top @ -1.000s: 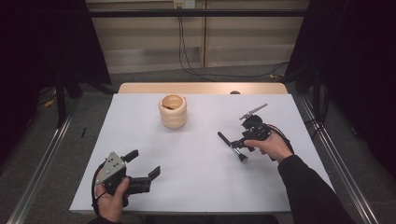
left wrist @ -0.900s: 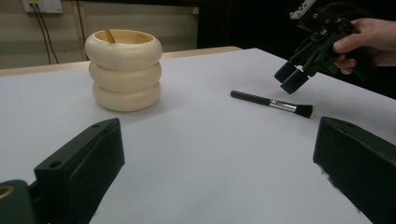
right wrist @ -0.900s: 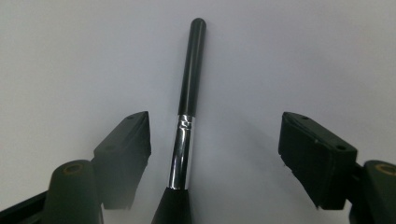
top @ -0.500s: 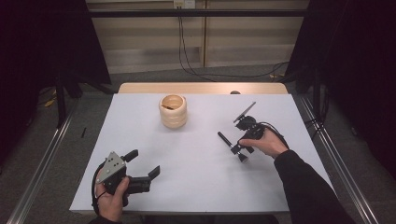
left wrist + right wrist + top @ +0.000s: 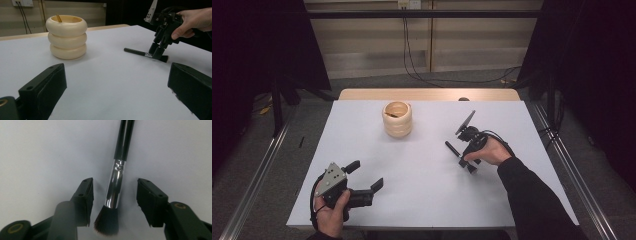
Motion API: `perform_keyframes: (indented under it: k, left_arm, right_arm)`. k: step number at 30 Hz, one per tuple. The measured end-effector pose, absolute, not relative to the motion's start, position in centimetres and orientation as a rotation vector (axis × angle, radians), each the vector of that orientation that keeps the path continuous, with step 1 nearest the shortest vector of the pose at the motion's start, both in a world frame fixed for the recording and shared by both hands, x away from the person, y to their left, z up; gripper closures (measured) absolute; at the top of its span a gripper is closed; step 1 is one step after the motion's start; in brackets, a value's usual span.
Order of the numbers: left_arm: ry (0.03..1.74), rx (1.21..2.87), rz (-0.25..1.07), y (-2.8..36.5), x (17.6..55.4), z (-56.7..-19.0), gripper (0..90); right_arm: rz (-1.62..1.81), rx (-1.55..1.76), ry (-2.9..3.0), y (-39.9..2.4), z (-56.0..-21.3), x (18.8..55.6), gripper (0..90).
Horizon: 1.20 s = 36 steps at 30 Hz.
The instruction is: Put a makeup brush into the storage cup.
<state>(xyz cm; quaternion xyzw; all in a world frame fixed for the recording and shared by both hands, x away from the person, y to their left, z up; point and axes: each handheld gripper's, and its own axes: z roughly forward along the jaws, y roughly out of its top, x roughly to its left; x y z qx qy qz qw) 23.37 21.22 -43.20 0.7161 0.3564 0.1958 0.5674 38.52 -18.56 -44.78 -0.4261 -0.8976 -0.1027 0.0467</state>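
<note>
Right gripper (image 5: 462,159) sits right of centre in the high view, held by the person's right hand (image 5: 490,151), pointed down at a makeup brush (image 5: 456,152) lying flat on the white table (image 5: 422,195). In the right gripper view the brush (image 5: 117,187) lies between the two black jaws: black handle running to the top of the frame, silver ferrule mid-frame, dark bristles at bottom centre. The jaws have just been closing, with the brush between them; a gap shows on both sides of the ferrule, so the pads are not pressing it and nothing is pinched. In the left gripper view the right gripper (image 5: 158,52) stands at upper right, its tips straddling the brush (image 5: 136,51) near the bristle end, handle sticking out toward the frame's left. Left gripper (image 5: 364,176) is at lower left of the high view, in the person's left hand (image 5: 331,216), low over the table, jaws spread wide with nothing between them; its own view shows both jaws apart at the bottom corners. Cream ribbed wooden holder (image 5: 397,118) stands upright at upper centre of the high view, well apart from the brush and both grippers; a thin stick (image 5: 59,18) leans inside it, seen in the left gripper view at upper left.
</note>
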Motion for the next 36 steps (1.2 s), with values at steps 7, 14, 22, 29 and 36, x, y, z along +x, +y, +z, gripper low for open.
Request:
perform_keyframes:
  k: [7,14,22,29,36]
  left_arm:
    - [0.84,1.695,0.462,21.3,23.4,-43.2,1.9]
    - [0.825,1.706,0.462,21.2,23.4,-43.2,2.0]
    - [0.83,1.704,0.465,21.2,23.4,-43.2,2.0]
    - [0.833,1.695,0.469,21.2,23.4,-43.2,1.9]
    - [0.835,1.694,0.471,21.3,23.4,-43.2,2.0]
  right_arm:
    - [-0.279,-1.324,-2.757,-18.2,-44.9,38.5,61.7]
    - [-0.233,-1.333,-2.809,-17.7,-44.9,38.2,67.0]
    - [-0.215,-1.363,-2.814,-17.5,-44.9,38.2,73.1]
    - [-0.245,-1.369,-2.789,-18.0,-45.0,38.5,78.0]
    - [-0.262,-1.372,-2.762,-18.4,-44.9,38.7,78.1]
